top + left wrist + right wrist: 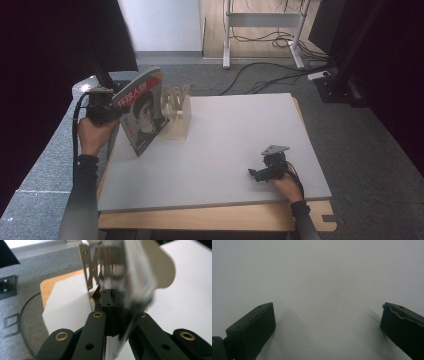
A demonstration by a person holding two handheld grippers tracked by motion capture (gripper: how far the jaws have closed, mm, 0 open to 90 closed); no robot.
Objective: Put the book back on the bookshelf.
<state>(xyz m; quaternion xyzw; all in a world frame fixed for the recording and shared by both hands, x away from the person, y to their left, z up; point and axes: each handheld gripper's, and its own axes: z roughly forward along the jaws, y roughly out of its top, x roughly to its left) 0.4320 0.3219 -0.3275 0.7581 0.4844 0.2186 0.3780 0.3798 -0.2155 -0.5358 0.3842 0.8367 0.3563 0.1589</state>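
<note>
Nearest the person, at about five o'clock on the board (225, 150), the right gripper (256, 174) rests low on the grey surface, the hand behind it at the near edge. Its jaws point toward nine o'clock. In the right gripper view the two black jaws stand wide apart with nothing but bare grey board between them.

Farther off, at about ten o'clock, the left gripper (107, 111) is held up just past the board's left edge, the hand wrapped round it from below. Its jaws are clamped on a magazine (142, 112). In the left gripper view the jaws are pressed close together on the thin, blurred sheaf of pages (132, 277), which rises out of the grip.

The magazine stands on edge, cover facing the person and slightly toward three o'clock. Its long axis runs up and down but leans: the top edge tips back toward eleven o'clock and the lower corner points down toward the board at about six o'clock. Whether that corner touches the surface cannot be told. The cover shows a dark portrait with red lettering and coloured stripes at the upper corner.

Just behind the magazine, toward one o'clock from it, a pale wooden rack (177, 112) with upright dividers sits on the board's far left part. The magazine's far edge overlaps the rack in the high view; contact between them cannot be judged.
</note>
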